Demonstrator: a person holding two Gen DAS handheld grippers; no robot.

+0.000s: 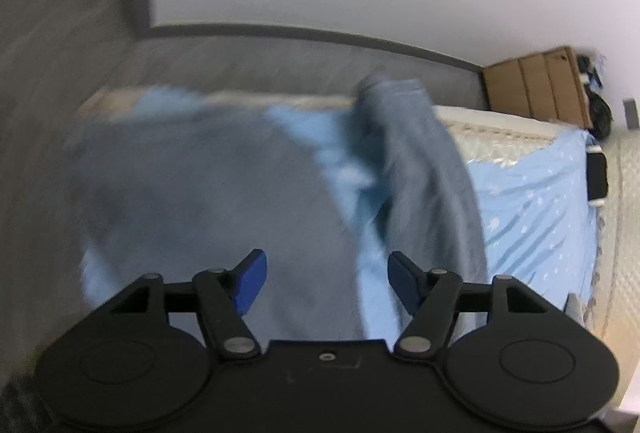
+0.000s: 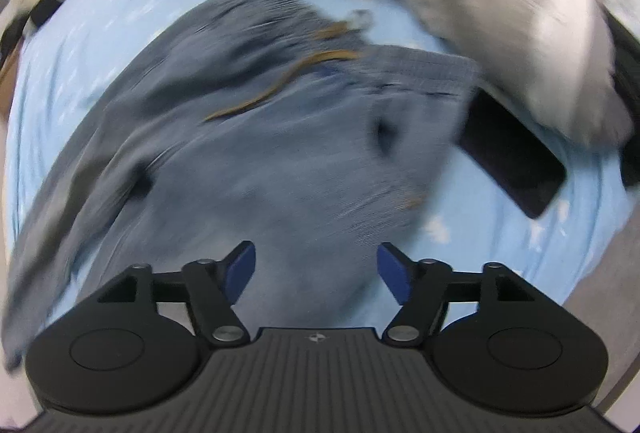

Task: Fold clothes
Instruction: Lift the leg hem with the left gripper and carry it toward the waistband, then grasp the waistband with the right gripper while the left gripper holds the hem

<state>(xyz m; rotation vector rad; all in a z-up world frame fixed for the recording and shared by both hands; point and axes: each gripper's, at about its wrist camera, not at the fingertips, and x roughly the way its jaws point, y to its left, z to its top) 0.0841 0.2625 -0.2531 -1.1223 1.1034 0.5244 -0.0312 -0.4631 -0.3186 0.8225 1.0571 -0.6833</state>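
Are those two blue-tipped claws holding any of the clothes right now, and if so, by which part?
Nothing is held. The left gripper and right gripper both stand open above the grey-blue garment on the light blue sheet, with no cloth between their pads.

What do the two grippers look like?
Both are black plastic with blue pads at the tips, silver pins at the joints and two round discs at the base. The right gripper has a ribbed base; the left gripper has a smooth one.

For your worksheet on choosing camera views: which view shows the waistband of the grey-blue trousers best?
The right wrist view: the ribbed waistband and its yellow drawstring lie in sight there, though blurred. The left wrist view shows only the trousers' plain cloth and one leg, no waistband.
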